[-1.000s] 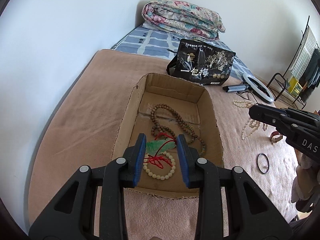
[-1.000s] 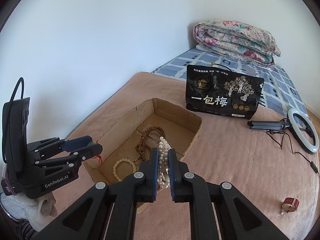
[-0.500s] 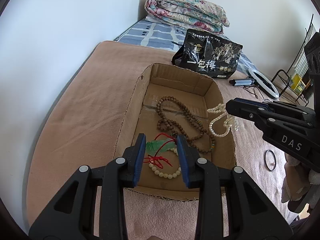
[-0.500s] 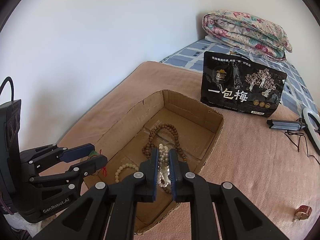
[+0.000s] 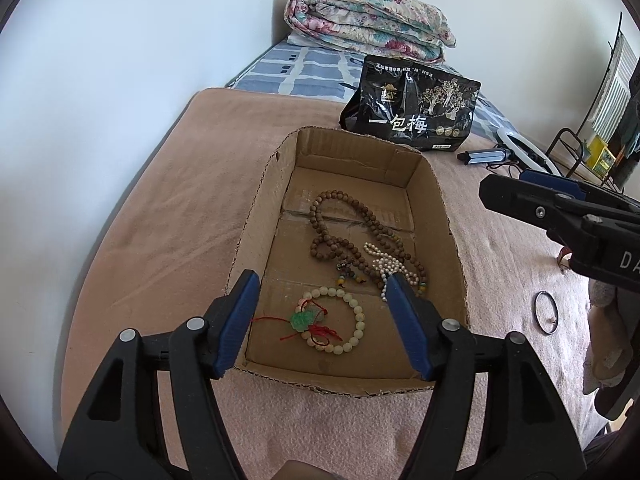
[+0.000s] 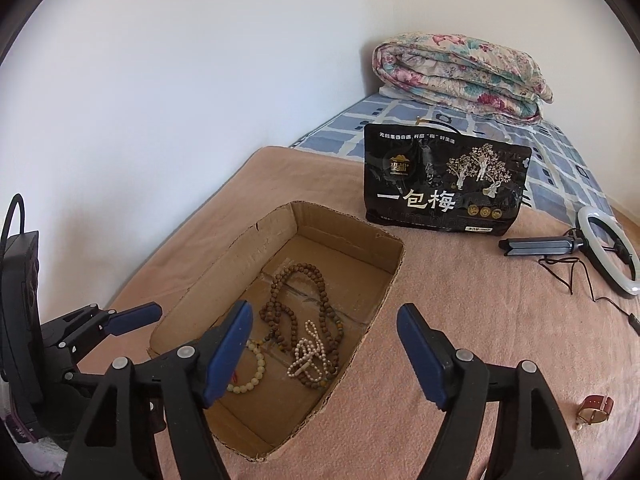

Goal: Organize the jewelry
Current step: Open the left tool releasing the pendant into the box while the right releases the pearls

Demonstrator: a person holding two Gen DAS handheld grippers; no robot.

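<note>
Both grippers let go over the cardboard box (image 5: 256, 216).
The left gripper (image 5: 320, 320) and right gripper (image 6: 324, 352) had just spread their jaws, empty; pearl necklace (image 6: 308, 354) lay inside.

A bed covered by a pinkish-tan blanket (image 6: 460, 340) is carrying an open cardboard box (image 6: 384, 300), a standing black bag (image 6: 444, 184) and a ring light (image 6: 612, 256). A red watch (image 6: 595, 407) and a dark ring (image 5: 546, 312) are lying on the blanket too, while a folded floral quilt (image 6: 460, 72) is resting at the far end.

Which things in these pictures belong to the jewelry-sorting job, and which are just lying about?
Belongs to the job:
open cardboard box
brown wooden bead necklace
white pearl strand
cream bead bracelet with green pendant
dark metal ring
red-strapped watch

Just lying about:
black printed snack bag
folded floral quilt
white ring light
</note>
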